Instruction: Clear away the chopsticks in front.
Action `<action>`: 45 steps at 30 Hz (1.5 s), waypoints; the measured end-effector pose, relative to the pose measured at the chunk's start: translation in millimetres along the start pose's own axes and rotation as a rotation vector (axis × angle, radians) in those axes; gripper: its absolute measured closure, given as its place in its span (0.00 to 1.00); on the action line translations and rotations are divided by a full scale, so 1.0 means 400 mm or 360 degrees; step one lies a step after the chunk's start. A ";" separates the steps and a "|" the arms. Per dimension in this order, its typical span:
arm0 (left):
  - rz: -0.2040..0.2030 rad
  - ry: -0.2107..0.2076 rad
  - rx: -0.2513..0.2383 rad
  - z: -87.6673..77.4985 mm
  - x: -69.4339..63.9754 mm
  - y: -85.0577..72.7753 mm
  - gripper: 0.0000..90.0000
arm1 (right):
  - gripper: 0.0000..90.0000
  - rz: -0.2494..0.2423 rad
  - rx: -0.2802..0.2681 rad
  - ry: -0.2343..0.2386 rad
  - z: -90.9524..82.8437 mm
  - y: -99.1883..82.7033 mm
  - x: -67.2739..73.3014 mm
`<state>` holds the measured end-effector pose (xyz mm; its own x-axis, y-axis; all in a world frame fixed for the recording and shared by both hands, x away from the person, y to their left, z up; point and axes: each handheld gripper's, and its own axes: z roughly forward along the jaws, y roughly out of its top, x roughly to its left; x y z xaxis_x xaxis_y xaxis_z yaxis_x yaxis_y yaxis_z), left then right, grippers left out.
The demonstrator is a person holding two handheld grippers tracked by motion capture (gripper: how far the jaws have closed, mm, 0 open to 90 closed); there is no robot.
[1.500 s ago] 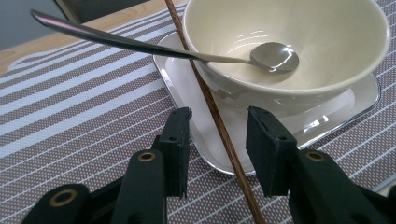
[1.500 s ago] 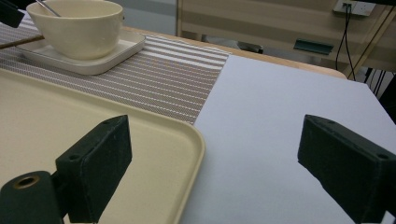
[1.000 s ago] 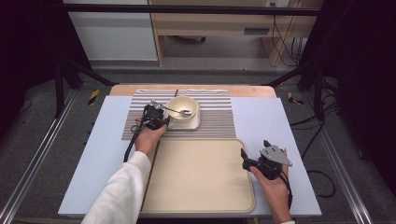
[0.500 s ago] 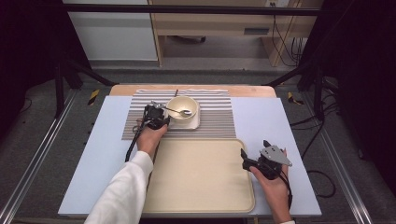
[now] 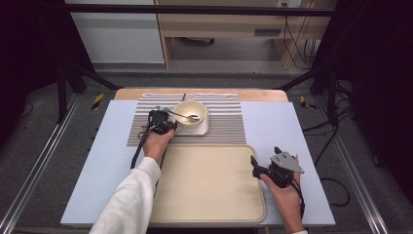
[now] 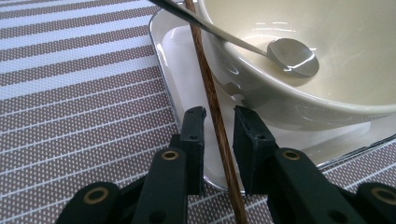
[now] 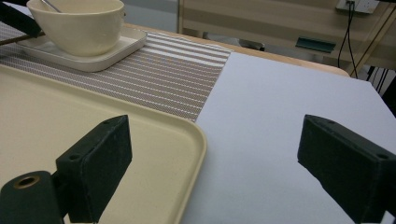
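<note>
High view: the left gripper (image 5: 164, 122) sits on the striped mat (image 5: 224, 129) just beside the bowl (image 5: 190, 113) and its square plate (image 5: 202, 129), while the right gripper (image 5: 263, 168) rests at the right edge of the tray (image 5: 209, 185), well apart from them. Left gripper view: its jaws have just been closing around a brown chopstick (image 6: 212, 100) lying across the plate rim, a narrow gap visible on each side; a spoon (image 6: 292, 56) rests in the bowl. Right gripper view: jaws stand wide apart with nothing between them, over the tray corner and the pale table (image 7: 289, 102).
</note>
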<state>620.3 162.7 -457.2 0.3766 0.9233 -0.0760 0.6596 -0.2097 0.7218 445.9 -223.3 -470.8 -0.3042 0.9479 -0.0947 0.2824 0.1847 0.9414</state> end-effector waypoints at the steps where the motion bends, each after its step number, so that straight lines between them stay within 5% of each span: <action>1: -0.0012 -0.0003 -0.0002 0.001 0.000 0.000 0.82 | 0.11 0.0000 0.0000 0.0000 0.000 0.000 0.000; 17: -0.0192 -0.0049 -0.0005 0.009 0.000 -0.007 0.87 | 0.11 -0.0004 0.0005 0.0000 0.001 0.000 0.002; 45: -0.0256 -0.0054 -0.0009 0.012 0.004 -0.013 0.92 | 0.11 -0.0010 0.0011 0.0000 0.001 -0.001 0.004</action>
<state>620.5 163.6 -464.3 0.2884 0.9333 -0.2138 0.7093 -0.0582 0.7025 445.8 -221.9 -471.4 -0.3059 0.9467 -0.1004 0.2870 0.1923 0.9384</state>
